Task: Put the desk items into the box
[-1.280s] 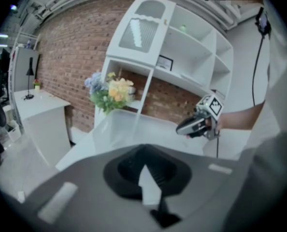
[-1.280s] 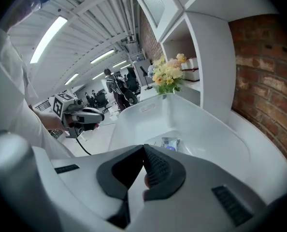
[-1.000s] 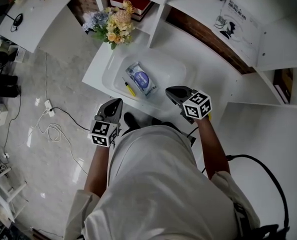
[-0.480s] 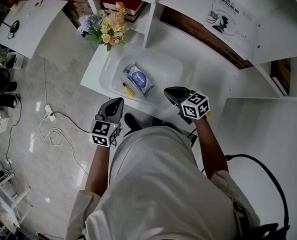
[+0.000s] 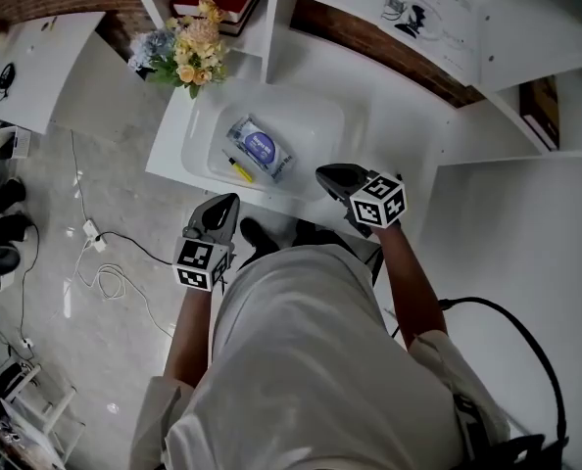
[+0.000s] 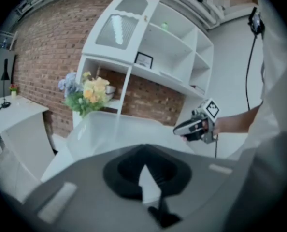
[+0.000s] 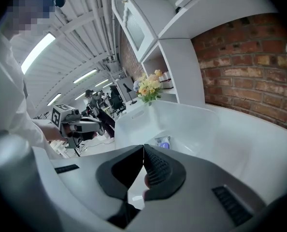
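1. We count one box (image 5: pixel 196 151) on the desk (image 5: pixel 394 106), holding two items: one packet (image 5: pixel 258 148) and, at its seven o'clock, one yellow pen (image 5: pixel 237 169).
2. We hold two grippers, the left gripper (image 5: pixel 228 201) at the box's seven o'clock and the right gripper (image 5: pixel 323 174) at its five, both closed on nothing.
3. One flower bunch (image 5: pixel 185 55) stands at the box's ten o'clock.

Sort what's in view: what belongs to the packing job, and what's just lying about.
Job: box, wipes pack and yellow pen inside it, left gripper, right gripper, both shut, empty.
Lying about: flowers, books, poster, floor cable.
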